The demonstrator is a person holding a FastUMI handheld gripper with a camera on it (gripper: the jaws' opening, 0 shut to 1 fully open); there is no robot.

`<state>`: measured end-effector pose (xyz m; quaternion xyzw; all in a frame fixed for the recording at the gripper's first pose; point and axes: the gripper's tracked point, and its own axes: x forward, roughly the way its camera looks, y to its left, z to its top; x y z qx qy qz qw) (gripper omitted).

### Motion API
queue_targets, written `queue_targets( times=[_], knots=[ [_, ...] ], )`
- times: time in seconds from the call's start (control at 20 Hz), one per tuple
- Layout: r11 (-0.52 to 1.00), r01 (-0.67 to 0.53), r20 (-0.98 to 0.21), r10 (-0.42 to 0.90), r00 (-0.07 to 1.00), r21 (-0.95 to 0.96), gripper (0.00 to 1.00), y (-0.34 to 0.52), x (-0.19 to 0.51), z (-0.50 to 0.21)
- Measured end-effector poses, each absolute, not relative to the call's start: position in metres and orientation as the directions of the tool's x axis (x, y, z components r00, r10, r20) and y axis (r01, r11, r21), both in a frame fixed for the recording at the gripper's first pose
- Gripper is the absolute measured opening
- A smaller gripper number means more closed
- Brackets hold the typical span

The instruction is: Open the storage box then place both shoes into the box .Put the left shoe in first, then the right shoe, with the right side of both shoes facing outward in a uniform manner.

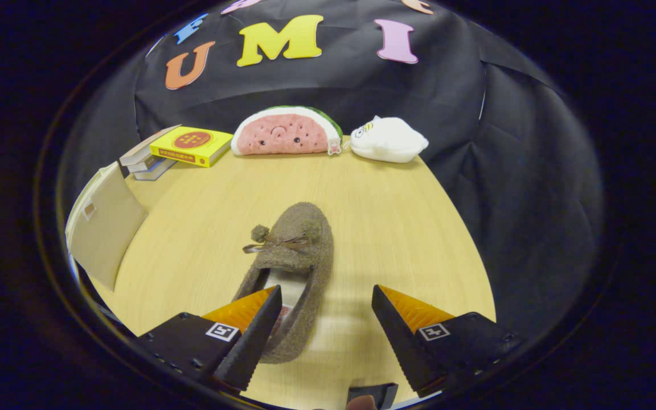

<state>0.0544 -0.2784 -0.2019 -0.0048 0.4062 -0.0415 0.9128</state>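
Observation:
A brown fuzzy shoe (296,256) with a small bow and pompoms lies on the wooden table (396,228), toe pointing away from me. My gripper (326,299) stands open above its heel end. The left finger (251,327) overlaps the shoe's opening, and the right finger (402,330) hangs over bare table to the shoe's right. Nothing is pressed between the fingers. At the table's left edge stands the beige storage box (106,222), with what looks like its flap raised.
At the back of the table lie a stack of books topped by a yellow one (191,145), a watermelon-slice plush (285,132) and a white plush (388,139). Black cloth walls close in the booth behind and to the right.

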Motion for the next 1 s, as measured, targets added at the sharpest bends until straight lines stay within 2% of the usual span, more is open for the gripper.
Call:
queue_targets(
  times=[0.2,0.25,0.4,0.5,0.55,0.8,1.0],
  knots=[
    [0.996,0.086,-0.777,-0.053,0.627,0.001,0.45,-0.273,0.061,-0.216],
    [0.996,0.090,-0.785,-0.049,0.618,0.009,0.46,-0.272,0.059,-0.216],
    [0.994,0.104,-0.792,-0.048,0.609,0.020,0.12,-0.274,0.058,-0.214],
    [0.994,0.113,-0.790,-0.062,0.610,0.010,0.14,-0.274,0.059,-0.216],
    [0.993,0.115,-0.793,-0.065,0.606,0.007,0.01,-0.275,0.060,-0.217],
    [0.962,0.199,-0.784,0.025,0.620,0.189,0.01,-0.263,0.052,-0.209],
    [0.939,0.237,-0.773,0.043,0.633,0.247,0.00,-0.249,0.048,-0.205]
  ],
)
